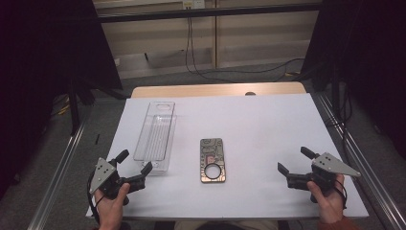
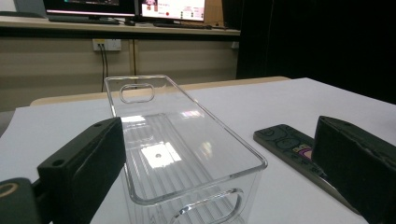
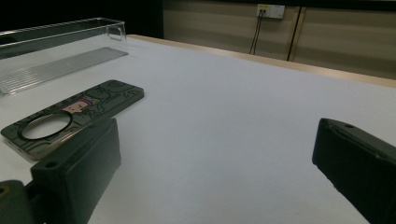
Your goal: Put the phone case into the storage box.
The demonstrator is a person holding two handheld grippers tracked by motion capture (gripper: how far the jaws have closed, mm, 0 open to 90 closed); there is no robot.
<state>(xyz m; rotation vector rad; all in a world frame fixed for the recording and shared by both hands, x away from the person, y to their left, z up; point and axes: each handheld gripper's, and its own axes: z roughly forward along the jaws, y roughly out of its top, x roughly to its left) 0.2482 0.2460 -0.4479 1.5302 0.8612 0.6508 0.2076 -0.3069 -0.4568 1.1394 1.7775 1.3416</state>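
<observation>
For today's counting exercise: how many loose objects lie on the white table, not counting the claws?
2. A clear bin lies left of centre, in front of the left claw. A patterned case lies flat at the centre, beside the bin, apart.

Left gripper (image 1: 134, 168): black body, two blocky black jaws with screw holes, grey three-cornered top plate with small dots
Right gripper (image 1: 296, 161): black, matching grey plate
Cables: black, looped beside each hand
Sleeve (image 1: 342, 224): reddish-brown cuff, right wrist
</observation>
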